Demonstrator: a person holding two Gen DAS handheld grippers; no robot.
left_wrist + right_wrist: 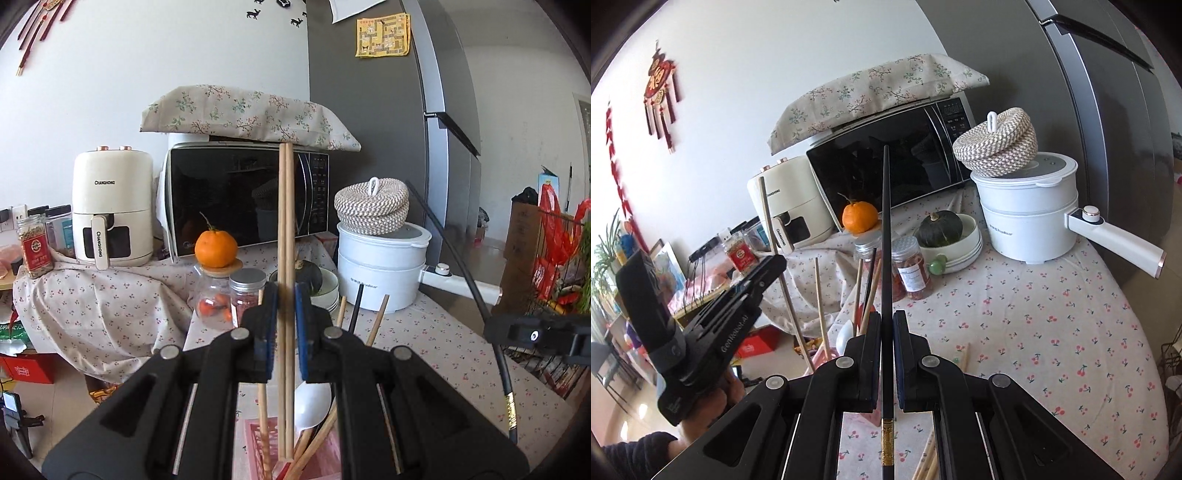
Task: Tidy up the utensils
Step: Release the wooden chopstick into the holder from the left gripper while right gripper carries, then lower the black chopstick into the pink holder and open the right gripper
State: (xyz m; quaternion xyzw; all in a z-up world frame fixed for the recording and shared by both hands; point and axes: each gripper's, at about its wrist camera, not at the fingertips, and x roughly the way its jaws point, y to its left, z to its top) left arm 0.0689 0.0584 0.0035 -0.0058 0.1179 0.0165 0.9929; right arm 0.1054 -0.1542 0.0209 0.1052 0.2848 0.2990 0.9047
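Right gripper clamps an upright black chopstick above the cherry-print tablecloth.

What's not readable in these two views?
- Pink holder, left wrist view: bottom cut by frame edge, sides behind the left gripper.
- Black chopstick in the right gripper: lower end cut off.
- Wooden chopsticks on tablecloth: mostly hidden by gripper body.
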